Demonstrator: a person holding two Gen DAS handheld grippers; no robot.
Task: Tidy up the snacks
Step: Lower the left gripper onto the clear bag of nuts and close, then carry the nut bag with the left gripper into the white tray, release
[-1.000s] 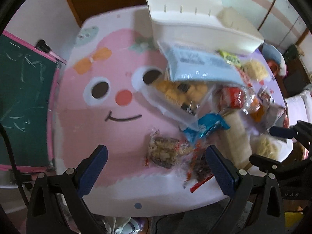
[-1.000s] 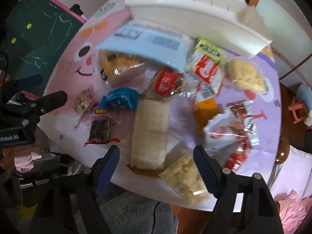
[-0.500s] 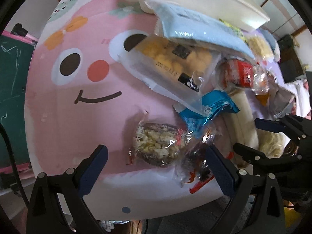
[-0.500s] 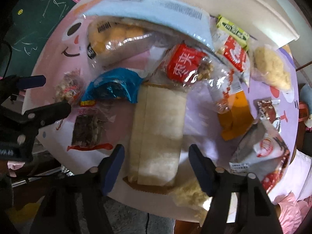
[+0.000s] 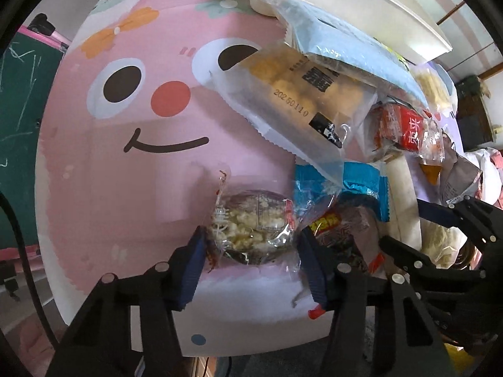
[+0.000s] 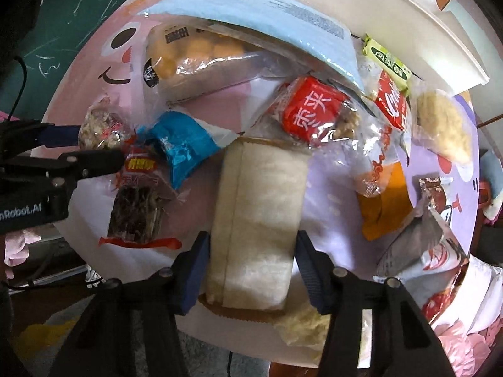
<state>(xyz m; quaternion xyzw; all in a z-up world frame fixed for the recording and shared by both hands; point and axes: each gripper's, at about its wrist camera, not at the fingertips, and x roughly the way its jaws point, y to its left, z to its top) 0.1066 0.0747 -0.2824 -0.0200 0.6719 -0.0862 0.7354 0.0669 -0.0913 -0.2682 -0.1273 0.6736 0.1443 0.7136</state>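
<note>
Pink table (image 5: 125,207): popcorn packet (image 5: 251,229) between left gripper (image 5: 250,262) fingers.

The clear bag of yellow puffs (image 5: 301,94) carries a printed number, 20250110, near its edge. In the right wrist view the black body of the left gripper (image 6: 28,210) shows white letters – "nRobot.AI", the start cut off by the picture edge. The red snack packet (image 6: 314,111) has two big white Chinese characters, and the green packet (image 6: 388,62) also has Chinese characters. The red wrapper (image 6: 393,103) beside it has white script – I cannot read it surely.
</note>
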